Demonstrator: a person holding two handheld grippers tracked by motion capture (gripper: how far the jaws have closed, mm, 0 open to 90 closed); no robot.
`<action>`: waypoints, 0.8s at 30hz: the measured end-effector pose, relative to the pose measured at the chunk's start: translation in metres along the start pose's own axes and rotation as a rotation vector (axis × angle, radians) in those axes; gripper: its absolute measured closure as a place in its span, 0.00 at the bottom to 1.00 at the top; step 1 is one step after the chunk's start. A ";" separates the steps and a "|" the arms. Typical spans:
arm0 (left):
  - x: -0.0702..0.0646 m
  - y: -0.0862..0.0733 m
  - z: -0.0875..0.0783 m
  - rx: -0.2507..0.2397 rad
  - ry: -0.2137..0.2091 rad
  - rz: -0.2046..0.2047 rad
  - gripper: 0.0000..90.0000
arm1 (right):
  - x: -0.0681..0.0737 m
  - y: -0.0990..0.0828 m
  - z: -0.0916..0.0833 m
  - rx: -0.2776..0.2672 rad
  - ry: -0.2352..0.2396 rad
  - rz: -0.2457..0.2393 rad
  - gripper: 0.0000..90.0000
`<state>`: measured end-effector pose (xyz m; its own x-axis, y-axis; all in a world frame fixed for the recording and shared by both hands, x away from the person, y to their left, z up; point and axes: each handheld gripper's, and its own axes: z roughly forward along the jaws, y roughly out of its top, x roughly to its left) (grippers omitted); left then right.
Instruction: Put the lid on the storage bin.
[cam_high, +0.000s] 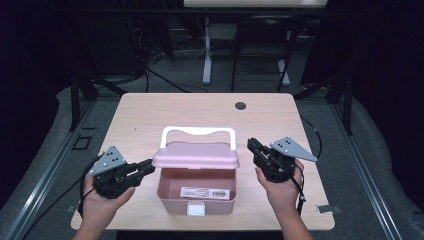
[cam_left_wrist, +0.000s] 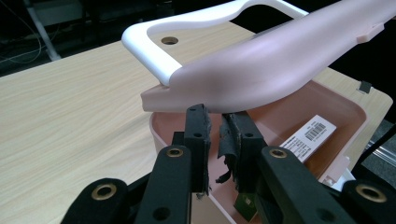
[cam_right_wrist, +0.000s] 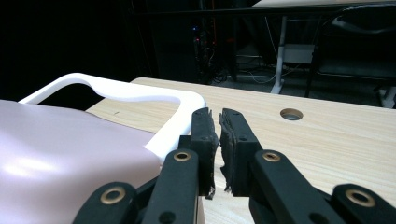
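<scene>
Propping pink lid (cam_high: 196, 156), left gripper (cam_high: 146, 167), box (cam_high: 196, 200) interior half-hidden

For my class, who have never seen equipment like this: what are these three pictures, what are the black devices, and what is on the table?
A person holds a hand-held claw in each hand: the left claw and the right claw. One picture looks down from above the table; the other two come from cameras riding on each claw. On the table stands a pink box with its lid raised and a white handle behind. A barcode label lies inside. Both claws are nearly closed, with nothing between their jaws. The left claw's tips sit just under the lid's edge; the right is beside the box.
</scene>
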<state>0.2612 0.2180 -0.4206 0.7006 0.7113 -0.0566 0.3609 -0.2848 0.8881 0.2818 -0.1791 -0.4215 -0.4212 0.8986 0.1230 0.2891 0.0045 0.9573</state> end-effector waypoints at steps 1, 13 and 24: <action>-0.001 -0.001 0.000 0.005 -0.001 -0.003 0.89 | 0.000 0.000 0.000 -0.001 -0.001 0.001 0.93; -0.005 -0.017 0.000 0.023 -0.008 -0.006 0.89 | -0.002 0.000 0.000 -0.002 -0.005 0.008 0.93; -0.009 -0.032 0.001 0.038 -0.009 -0.001 0.89 | -0.003 -0.001 0.001 0.003 -0.006 0.010 0.93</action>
<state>0.2439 0.2202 -0.4487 0.7056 0.7059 -0.0615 0.3847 -0.3087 0.8699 0.2837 -0.1812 -0.4232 -0.4130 0.9013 0.1308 0.2955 -0.0032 0.9553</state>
